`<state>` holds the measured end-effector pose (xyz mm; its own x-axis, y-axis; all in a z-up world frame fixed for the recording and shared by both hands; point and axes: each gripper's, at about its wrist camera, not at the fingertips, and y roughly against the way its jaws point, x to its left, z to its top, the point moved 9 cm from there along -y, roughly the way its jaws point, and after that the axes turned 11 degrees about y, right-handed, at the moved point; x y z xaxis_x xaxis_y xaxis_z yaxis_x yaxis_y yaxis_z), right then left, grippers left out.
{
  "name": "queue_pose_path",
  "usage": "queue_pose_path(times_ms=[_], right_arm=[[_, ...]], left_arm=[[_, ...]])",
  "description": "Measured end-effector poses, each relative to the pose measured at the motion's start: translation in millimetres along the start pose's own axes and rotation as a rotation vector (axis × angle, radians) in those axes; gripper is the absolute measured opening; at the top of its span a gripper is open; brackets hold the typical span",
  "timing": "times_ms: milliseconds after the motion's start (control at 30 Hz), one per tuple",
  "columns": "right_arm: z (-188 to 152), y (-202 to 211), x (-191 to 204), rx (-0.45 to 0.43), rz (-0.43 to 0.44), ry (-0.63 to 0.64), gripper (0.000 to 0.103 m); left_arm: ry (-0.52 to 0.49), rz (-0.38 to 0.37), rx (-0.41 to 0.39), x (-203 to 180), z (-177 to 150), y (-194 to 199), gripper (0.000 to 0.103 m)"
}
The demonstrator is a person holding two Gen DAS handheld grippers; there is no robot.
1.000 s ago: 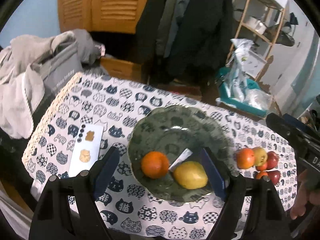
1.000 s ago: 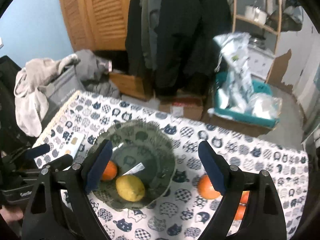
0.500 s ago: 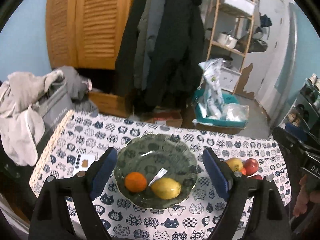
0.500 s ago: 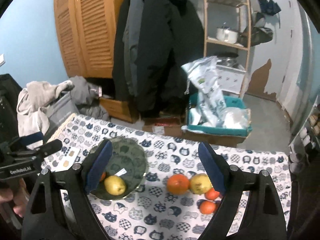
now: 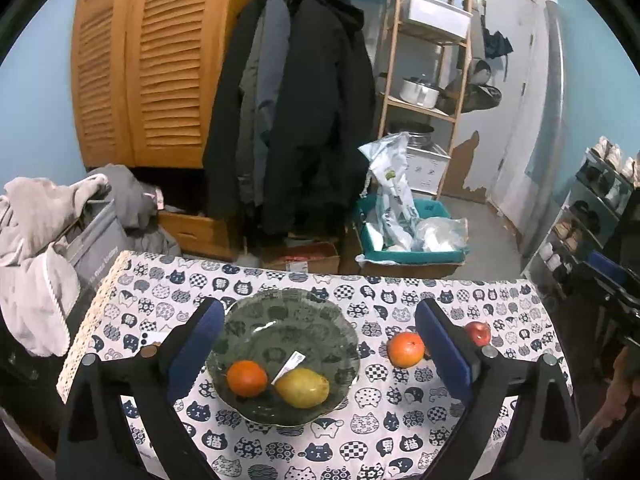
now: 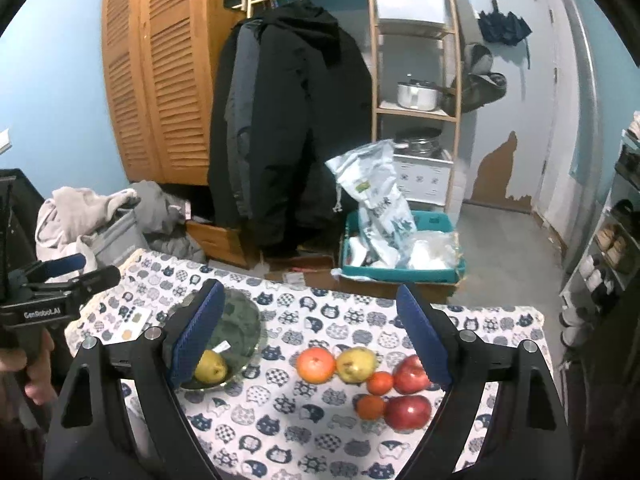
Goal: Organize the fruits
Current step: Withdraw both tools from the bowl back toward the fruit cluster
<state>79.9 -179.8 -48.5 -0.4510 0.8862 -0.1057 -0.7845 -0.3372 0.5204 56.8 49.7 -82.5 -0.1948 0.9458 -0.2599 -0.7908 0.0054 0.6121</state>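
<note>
Two grippers hung above the table, both empty. Left gripper had jaws wide and opening, nothing between the pads; right gripper jaws stood wide apart too, holding nothing. Nearest on the cat-print tablecloth lay the loose fruit: two red apples, two small oranges, a yellow pear and a big orange, bunched together right of the bowl. Green glass bowl sat toward the table's left, holding an orange and a pear touching a white tag. Small card lay left of the bowl. Beyond the table: teal bin with plastic bags, laundry heap at left, dark coats on a rail, louvered wooden doors, wooden shelf with a pot, blue walls.
</note>
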Motion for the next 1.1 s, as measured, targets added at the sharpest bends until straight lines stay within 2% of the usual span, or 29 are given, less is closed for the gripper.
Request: queue_pose_path(times_ms=[233, 500, 767, 967, 1100], right_arm=[[-18.8, 1.2, -32.4, 0.026, -0.043, -0.031, 0.088], [-51.5, -15.2, -61.3, 0.108, -0.073, -0.074, 0.088], [-79.3, -30.8, -84.0, 0.180, -0.101, -0.098, 0.088], [-120.6, -58.8, -101.3, 0.293, -0.091, -0.150, 0.088], [-148.2, -79.1, -110.3, 0.375, -0.087, -0.177, 0.088]], left_arm=[[-0.019, -0.026, 0.029, -22.4, -4.5, -10.9, 0.097], [-0.076, -0.023, 0.078, -46.0, -20.5, -31.1, 0.097], [-0.080, -0.035, 0.164, -61.9, -38.9, -61.4, 0.097], [-0.085, -0.041, 0.269, -72.1, -65.3, -92.7, 0.097], [-0.094, -0.016, 0.313, -74.1, -80.0, -114.3, 0.097]])
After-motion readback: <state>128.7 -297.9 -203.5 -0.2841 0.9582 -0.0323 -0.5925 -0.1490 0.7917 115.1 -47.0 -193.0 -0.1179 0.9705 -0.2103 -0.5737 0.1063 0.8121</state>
